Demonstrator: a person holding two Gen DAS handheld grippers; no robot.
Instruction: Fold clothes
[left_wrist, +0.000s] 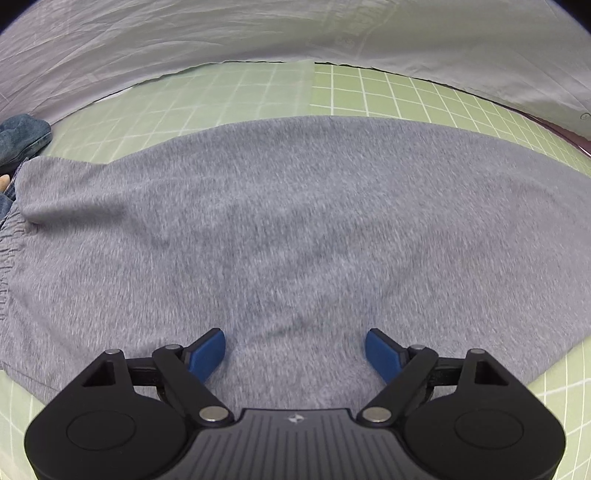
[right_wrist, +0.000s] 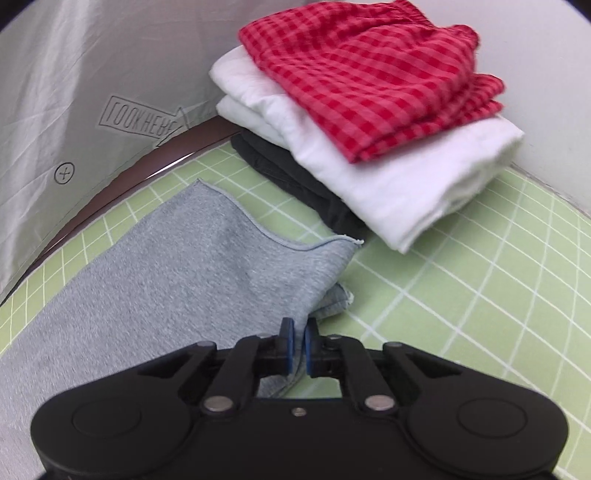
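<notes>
Currently the left gripper (left_wrist: 294, 350) is hovering low over the grey garment (left_wrist: 295, 236), jaws spread wide, blue pads (left_wrist: 207, 352) sitting apart with nothing between them. That garment is lying flat across the green grid mat (left_wrist: 388, 92), covering most of the left wrist view; fabric looks blurred. A bit of denim (left_wrist: 22, 138) is showing at the far left edge, by the garment's gathered side. White sheet backdrop (left_wrist: 258, 33) is hanging behind the mat.

Right gripper (right_wrist: 299, 345) is pinching the near edge of the grey garment (right_wrist: 177, 280), jaws nearly together on the fabric. Ahead on the mat (right_wrist: 461, 288), a folded stack is sitting: red checked cloth (right_wrist: 373, 74) on top, white folded piece (right_wrist: 406, 184) under it, dark piece (right_wrist: 295, 177) at the bottom. The garment's far hemmed corner is lying just beside the dark piece.
</notes>
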